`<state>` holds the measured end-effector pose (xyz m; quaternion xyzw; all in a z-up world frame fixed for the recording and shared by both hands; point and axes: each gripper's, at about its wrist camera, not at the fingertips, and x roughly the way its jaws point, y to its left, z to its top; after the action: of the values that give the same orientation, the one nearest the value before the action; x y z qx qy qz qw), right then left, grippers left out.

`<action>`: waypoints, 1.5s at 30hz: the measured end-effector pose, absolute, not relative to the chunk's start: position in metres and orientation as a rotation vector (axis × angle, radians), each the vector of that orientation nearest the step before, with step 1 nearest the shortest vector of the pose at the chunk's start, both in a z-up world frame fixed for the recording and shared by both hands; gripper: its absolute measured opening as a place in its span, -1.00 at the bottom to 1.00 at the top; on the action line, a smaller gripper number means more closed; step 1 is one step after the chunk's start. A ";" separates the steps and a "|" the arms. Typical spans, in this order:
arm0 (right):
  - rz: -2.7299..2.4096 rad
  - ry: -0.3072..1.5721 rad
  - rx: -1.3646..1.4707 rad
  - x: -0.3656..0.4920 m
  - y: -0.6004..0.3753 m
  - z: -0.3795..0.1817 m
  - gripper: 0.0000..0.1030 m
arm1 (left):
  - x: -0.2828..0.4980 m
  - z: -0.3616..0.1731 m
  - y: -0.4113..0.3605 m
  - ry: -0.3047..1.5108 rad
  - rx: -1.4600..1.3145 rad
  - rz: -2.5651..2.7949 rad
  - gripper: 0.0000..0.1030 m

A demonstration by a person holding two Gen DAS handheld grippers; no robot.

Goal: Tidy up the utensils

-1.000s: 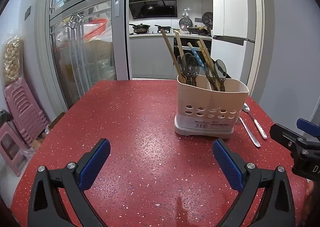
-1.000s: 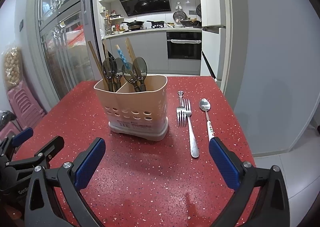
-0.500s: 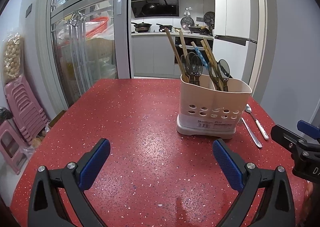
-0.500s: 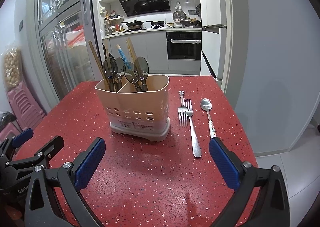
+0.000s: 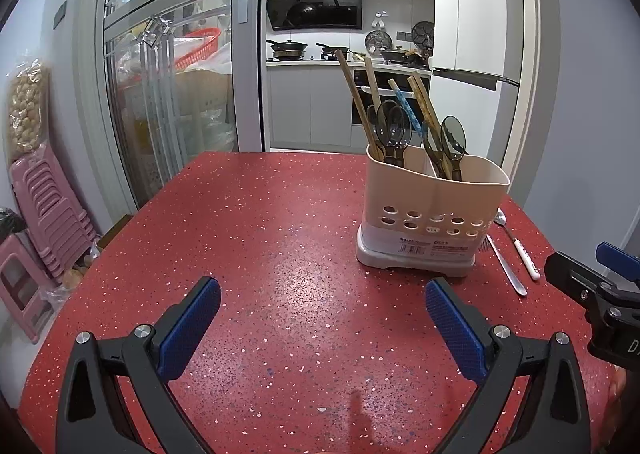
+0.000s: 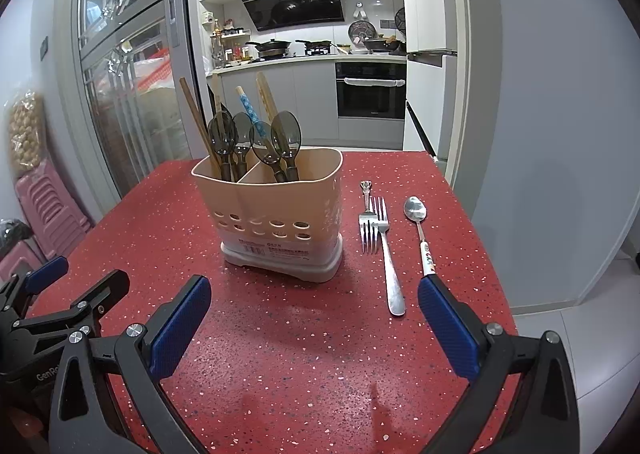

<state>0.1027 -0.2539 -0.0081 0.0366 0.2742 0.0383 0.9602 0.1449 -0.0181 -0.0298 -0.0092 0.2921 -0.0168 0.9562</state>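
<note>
A beige two-compartment utensil holder (image 5: 432,210) (image 6: 280,214) stands on the red speckled table (image 5: 280,254) (image 6: 280,334), with dark spoons (image 6: 256,142) and chopsticks (image 5: 360,102) upright in it. Right of it lie two forks (image 6: 382,238) and a spoon with a white handle (image 6: 420,234) (image 5: 516,242). My left gripper (image 5: 322,326) hovers open over the table, short and left of the holder. My right gripper (image 6: 314,326) is open too, near the fork and spoon handles. Both hold nothing.
The table's right edge (image 6: 492,254) drops to a tiled floor beside a grey wall. Pink stools (image 5: 44,214) are stacked left of the table. Glass sliding doors (image 5: 168,94) and a kitchen lie beyond the far edge.
Both grippers have edged slightly forward toward the holder, which looks a little larger now. Their jaws stay open and the utensils have not moved.
</note>
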 end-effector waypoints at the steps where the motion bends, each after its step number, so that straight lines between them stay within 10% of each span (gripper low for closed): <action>1: 0.078 0.556 0.073 0.103 -0.254 -0.008 1.00 | 0.144 -0.030 -0.018 0.593 -0.017 -0.035 1.00; 45: 0.085 0.555 0.072 0.104 -0.254 -0.009 1.00 | 0.145 -0.028 -0.019 0.592 -0.021 -0.033 1.00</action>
<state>0.1039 -0.2535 -0.0094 0.0356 0.2736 0.0422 0.9603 0.1447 -0.0195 -0.0283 -0.0103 0.2916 -0.0165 0.9563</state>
